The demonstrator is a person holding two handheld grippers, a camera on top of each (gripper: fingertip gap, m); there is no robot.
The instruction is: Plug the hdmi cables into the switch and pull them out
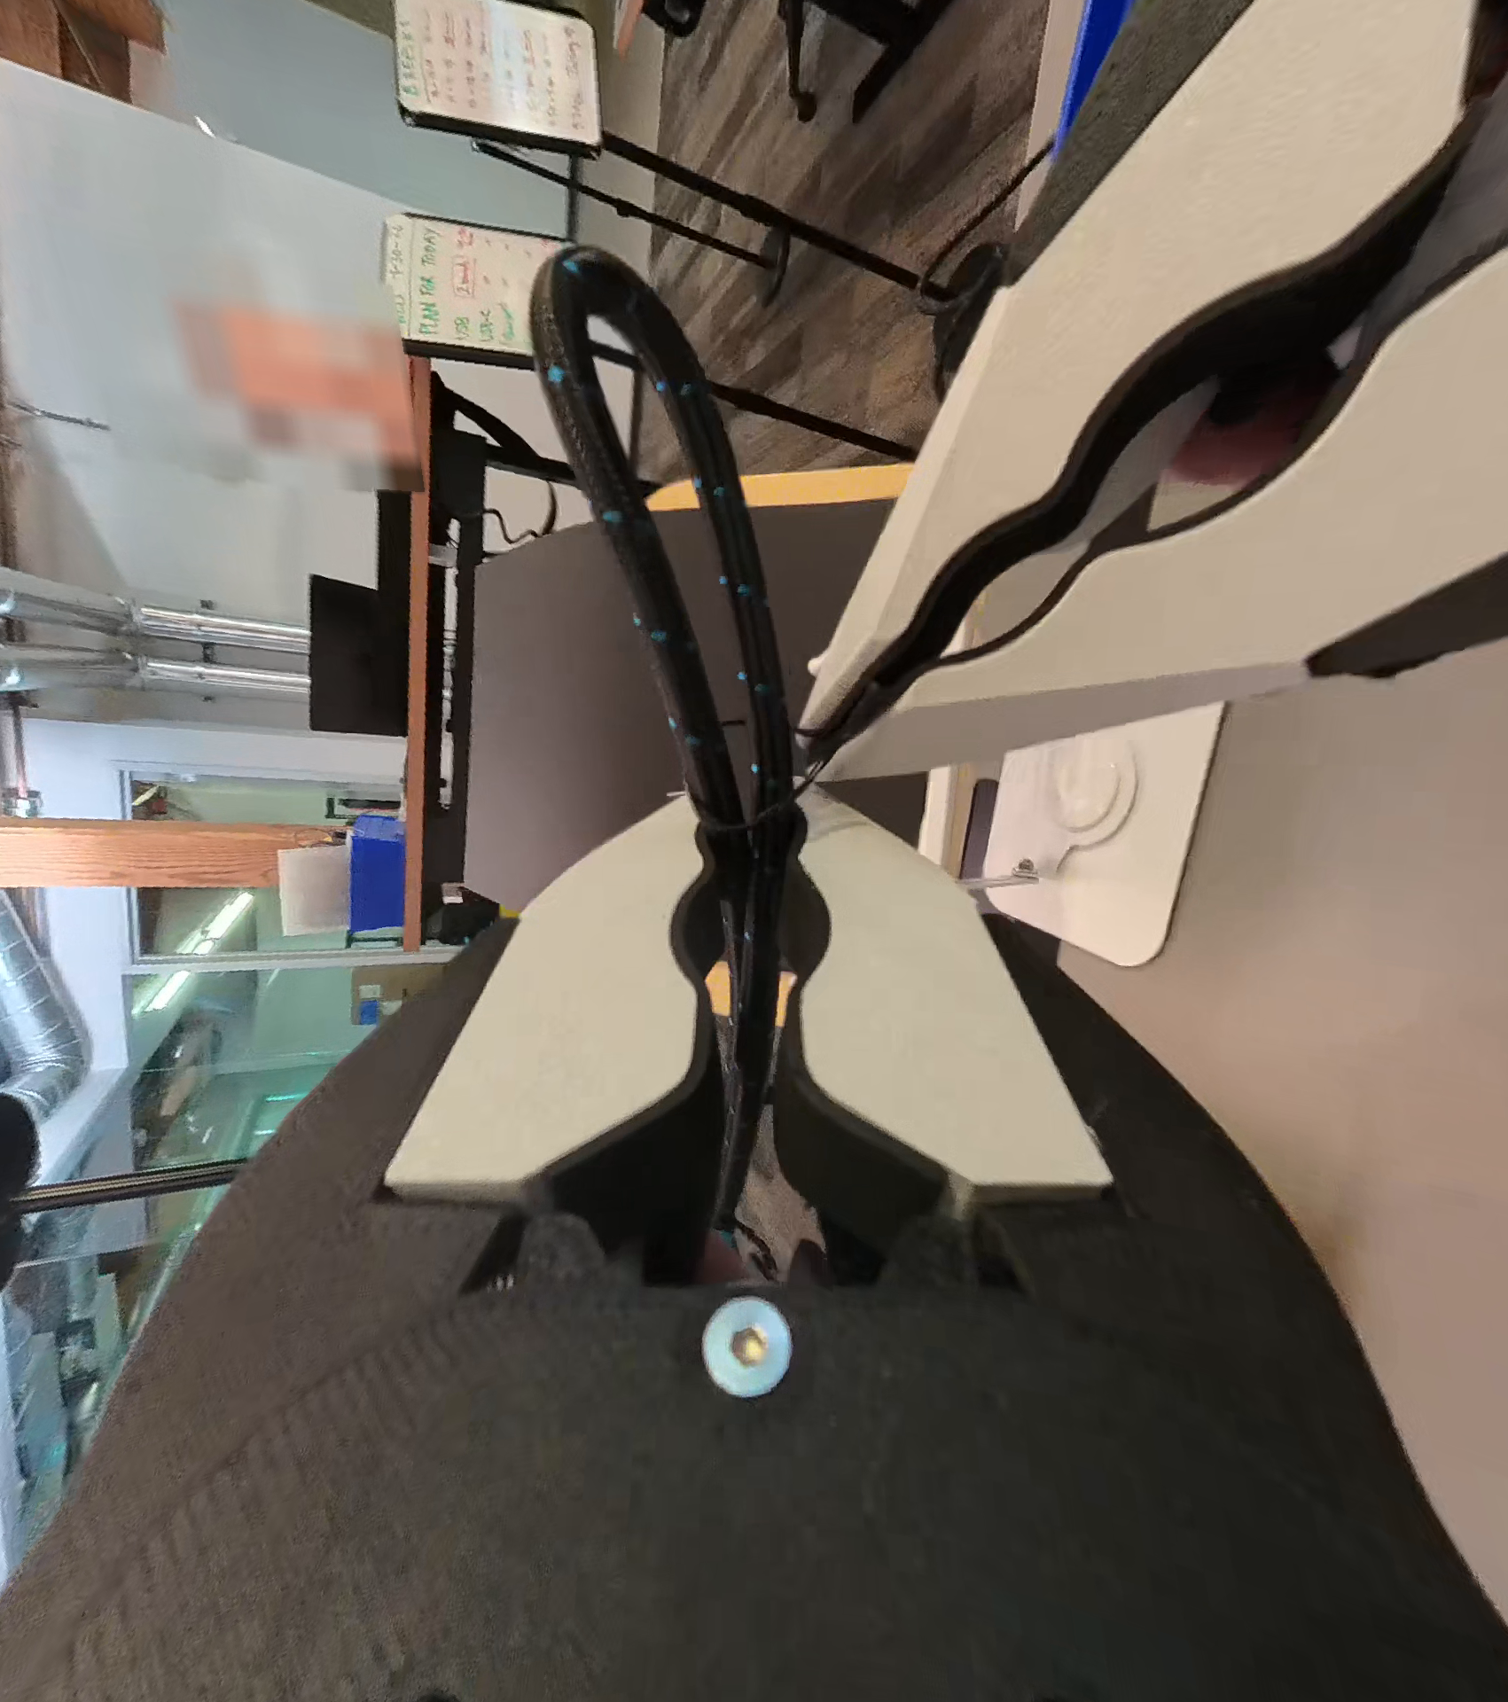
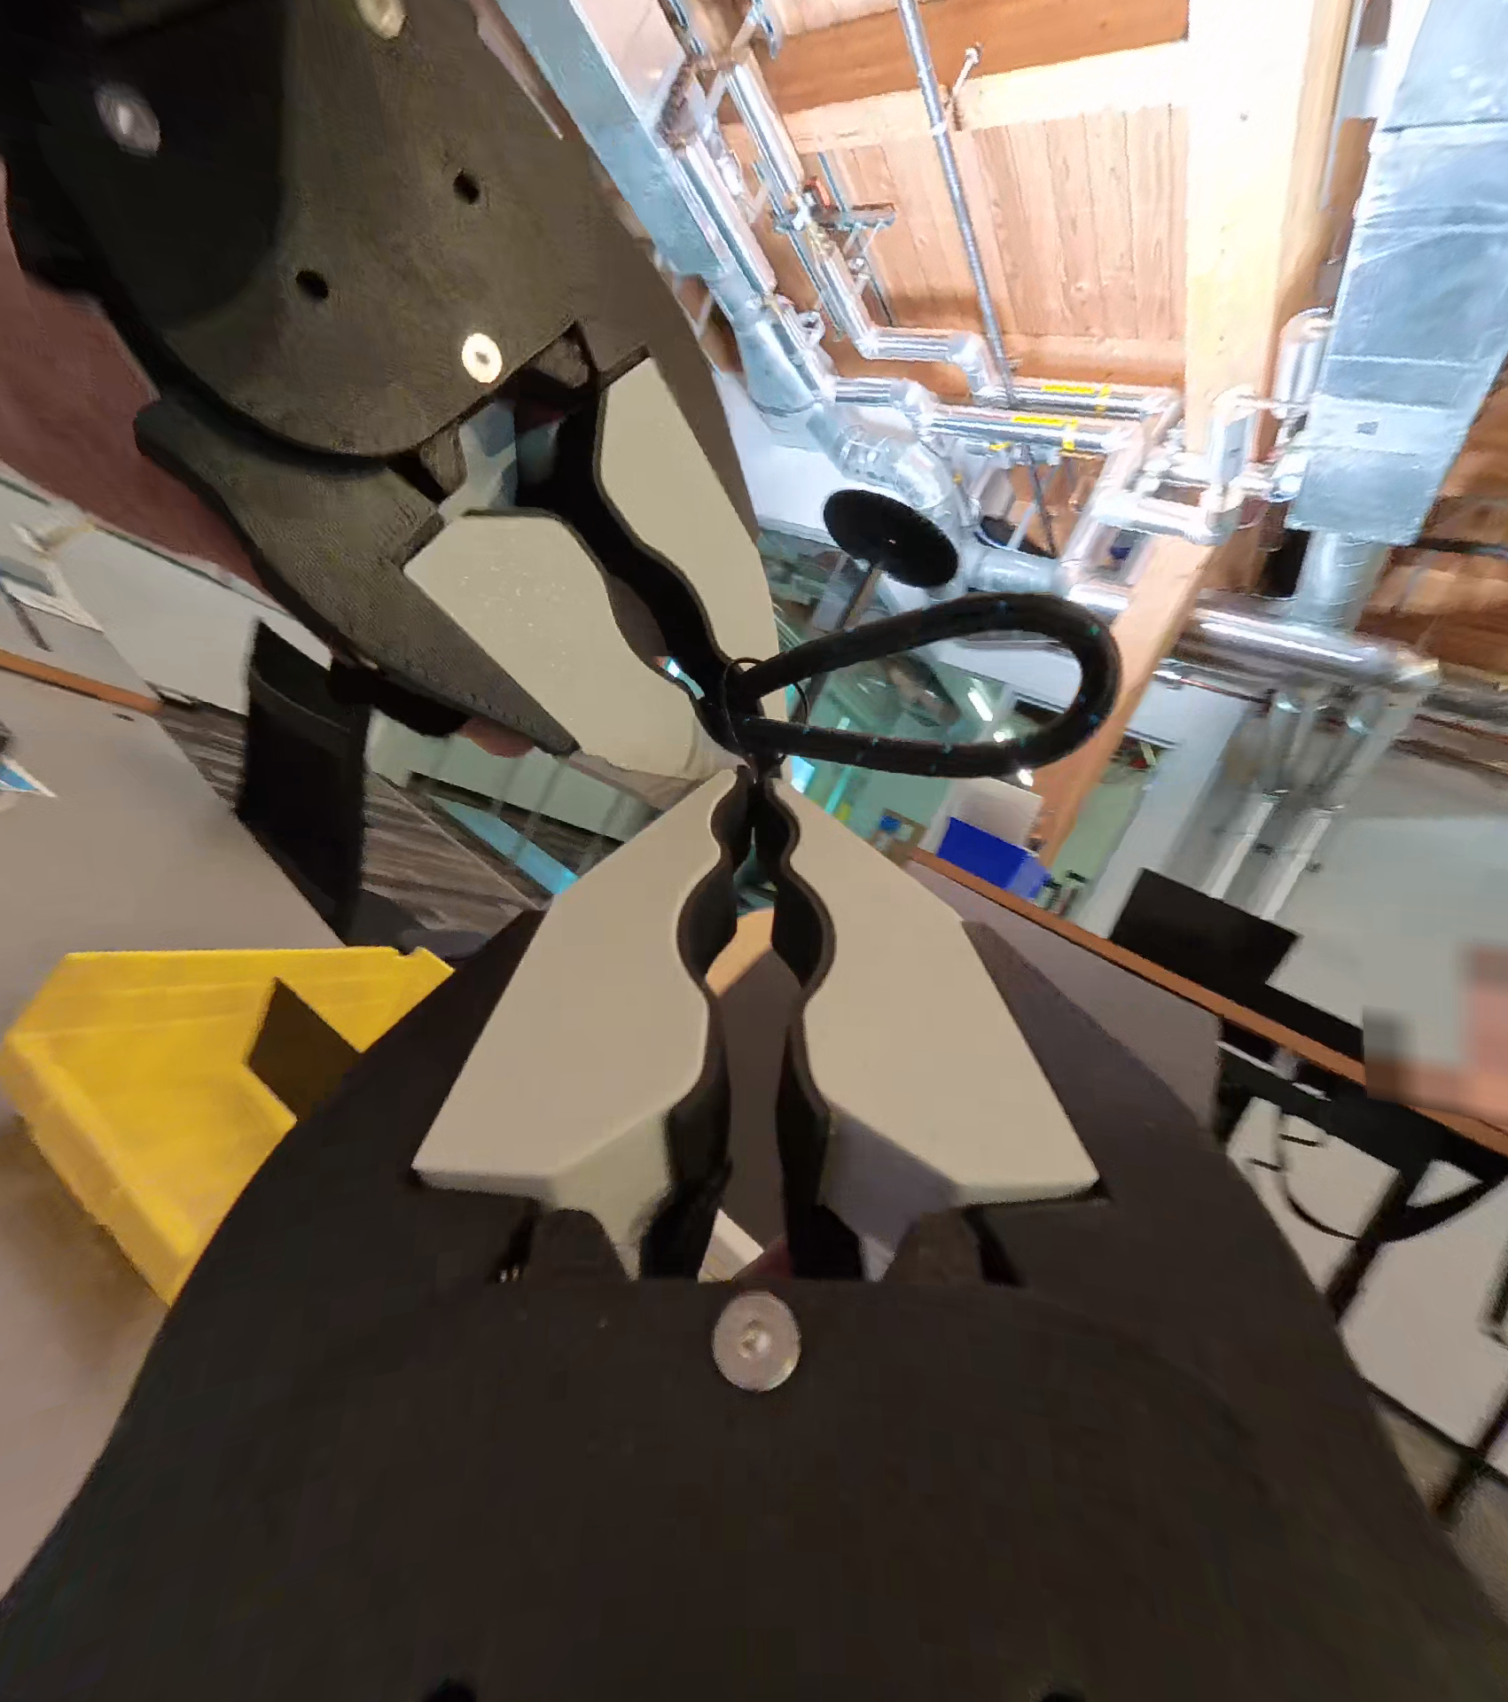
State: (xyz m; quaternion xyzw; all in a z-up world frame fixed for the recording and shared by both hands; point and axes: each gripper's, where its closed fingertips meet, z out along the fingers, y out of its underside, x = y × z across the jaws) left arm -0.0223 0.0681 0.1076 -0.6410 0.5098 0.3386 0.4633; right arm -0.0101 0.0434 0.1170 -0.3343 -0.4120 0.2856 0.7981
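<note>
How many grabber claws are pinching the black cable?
2. The left gripper clamps the cable below its loop; the right gripper pinches a thin tie at the same spot.

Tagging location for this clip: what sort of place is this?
Probably a workshop or lab office: exposed metal ducts under a wooden ceiling, whiteboards on stands, grey worktables.

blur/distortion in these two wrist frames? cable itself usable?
Left wrist view: the looped cable is sharp at centre, the edges smear and the fisheye bends the left gripper body. Right wrist view: the cable loop is sharp, the yellow bin motion-blurred, the ceiling pipes curved by distortion.
</note>
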